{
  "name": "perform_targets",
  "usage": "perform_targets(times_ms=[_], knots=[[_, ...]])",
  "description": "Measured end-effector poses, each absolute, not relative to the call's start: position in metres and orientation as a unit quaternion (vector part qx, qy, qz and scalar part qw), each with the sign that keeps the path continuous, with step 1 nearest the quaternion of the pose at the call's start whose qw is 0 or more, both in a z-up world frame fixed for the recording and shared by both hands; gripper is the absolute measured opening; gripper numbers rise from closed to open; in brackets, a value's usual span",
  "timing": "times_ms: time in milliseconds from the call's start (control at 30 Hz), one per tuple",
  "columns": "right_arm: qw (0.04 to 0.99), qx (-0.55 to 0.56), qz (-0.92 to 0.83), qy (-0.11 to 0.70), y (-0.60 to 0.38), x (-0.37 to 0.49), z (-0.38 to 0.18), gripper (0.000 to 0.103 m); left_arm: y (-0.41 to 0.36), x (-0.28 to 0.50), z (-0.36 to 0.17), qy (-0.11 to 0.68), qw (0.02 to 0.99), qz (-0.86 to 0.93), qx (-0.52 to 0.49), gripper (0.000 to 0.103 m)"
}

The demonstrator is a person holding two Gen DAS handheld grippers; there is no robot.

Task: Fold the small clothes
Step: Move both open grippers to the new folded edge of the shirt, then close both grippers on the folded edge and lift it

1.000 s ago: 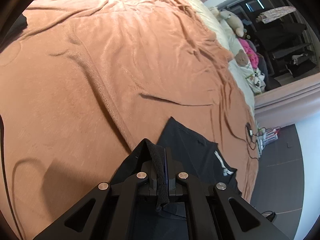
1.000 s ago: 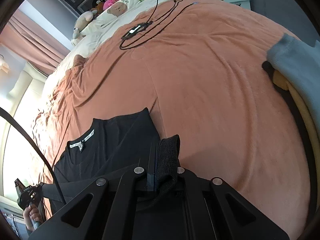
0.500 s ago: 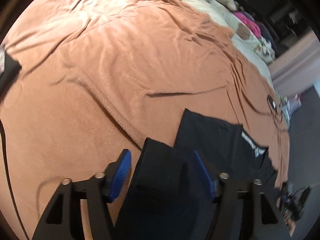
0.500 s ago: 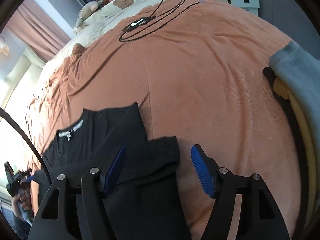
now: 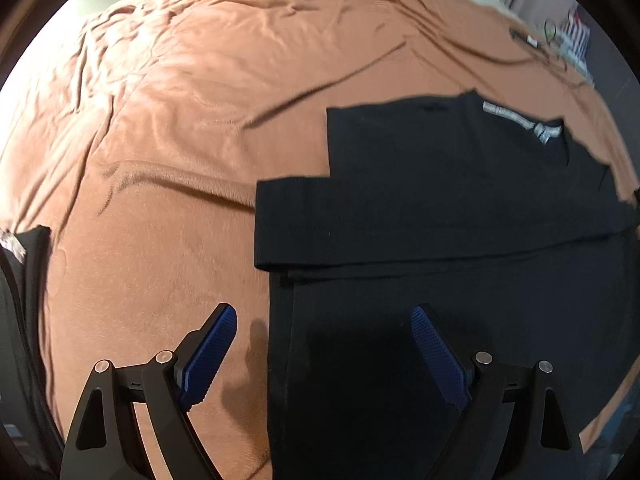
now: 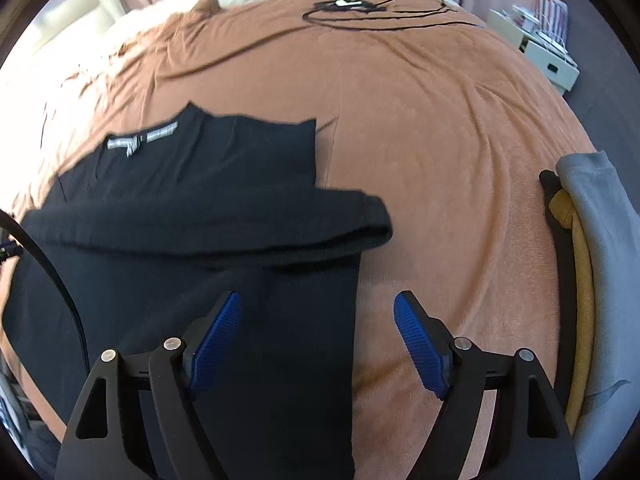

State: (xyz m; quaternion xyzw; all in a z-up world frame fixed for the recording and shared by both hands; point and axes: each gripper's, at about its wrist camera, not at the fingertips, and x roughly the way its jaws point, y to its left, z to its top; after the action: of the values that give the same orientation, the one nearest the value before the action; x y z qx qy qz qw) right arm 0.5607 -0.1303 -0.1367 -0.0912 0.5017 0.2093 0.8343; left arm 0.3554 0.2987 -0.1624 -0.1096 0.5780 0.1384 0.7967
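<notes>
A black top (image 5: 440, 208) lies flat on the rust-orange blanket (image 5: 200, 120), its sleeves folded across the body as a band and its white neck label (image 5: 520, 120) at the far end. In the right wrist view the same black top (image 6: 200, 208) fills the left half, label (image 6: 140, 140) at the back. My left gripper (image 5: 324, 320) hovers over the garment's left edge, jaws opening, pads clear of the cloth. My right gripper (image 6: 318, 312) hovers over the garment's right edge, jaws also opening, gripping nothing.
A stack of folded clothes (image 6: 592, 260), grey over mustard, lies at the right edge of the bed. A black cable with a small device (image 6: 348, 4) rests at the far side. Another dark garment (image 5: 24, 280) lies at the left. Pillows line the head of the bed.
Both grippers were shut on the black sleeve ends a second ago; both have let go and opened wide. The sleeves now lie across the body, and both grippers have rolled and shifted.
</notes>
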Motion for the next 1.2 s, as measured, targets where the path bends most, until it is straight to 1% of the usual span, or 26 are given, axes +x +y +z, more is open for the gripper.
perform_targets(times_ms=[200, 267, 500, 833, 967, 1100, 1167, 1200], knots=[[0.825, -0.136, 0.190, 0.514, -0.116, 0.561, -0.148, 0.078, 0.291, 0.367, -0.176, 0.589, 0.791, 0.157, -0.044, 0.090], [0.825, -0.150, 0.183, 0.513, -0.110, 0.566, -0.151, 0.078, 0.291, 0.373, -0.178, 0.589, 0.791, 0.164, -0.029, 0.092], [0.834, -0.159, 0.166, 0.502, -0.097, 0.584, -0.155, 0.078, 0.291, 0.398, -0.181, 0.574, 0.799, 0.179, 0.018, 0.093], [0.850, -0.167, 0.127, 0.482, -0.086, 0.625, -0.156, 0.078, 0.318, 0.445, -0.178, 0.561, 0.805, 0.192, 0.006, 0.093], [0.855, -0.147, 0.116, 0.484, -0.085, 0.644, -0.156, 0.078, 0.332, 0.461, -0.171, 0.551, 0.809, 0.206, -0.002, 0.093], [0.871, -0.110, 0.102, 0.469, -0.097, 0.653, -0.144, 0.078, 0.346, 0.463, -0.153, 0.526, 0.820, 0.226, -0.020, 0.090], [0.874, -0.092, 0.107, 0.465, -0.104, 0.651, -0.141, 0.078, 0.354, 0.459, -0.145, 0.512, 0.828, 0.223, -0.045, 0.089], [0.875, -0.085, 0.113, 0.464, -0.107, 0.649, -0.140, 0.078, 0.358, 0.456, -0.143, 0.508, 0.831, 0.218, -0.061, 0.087]])
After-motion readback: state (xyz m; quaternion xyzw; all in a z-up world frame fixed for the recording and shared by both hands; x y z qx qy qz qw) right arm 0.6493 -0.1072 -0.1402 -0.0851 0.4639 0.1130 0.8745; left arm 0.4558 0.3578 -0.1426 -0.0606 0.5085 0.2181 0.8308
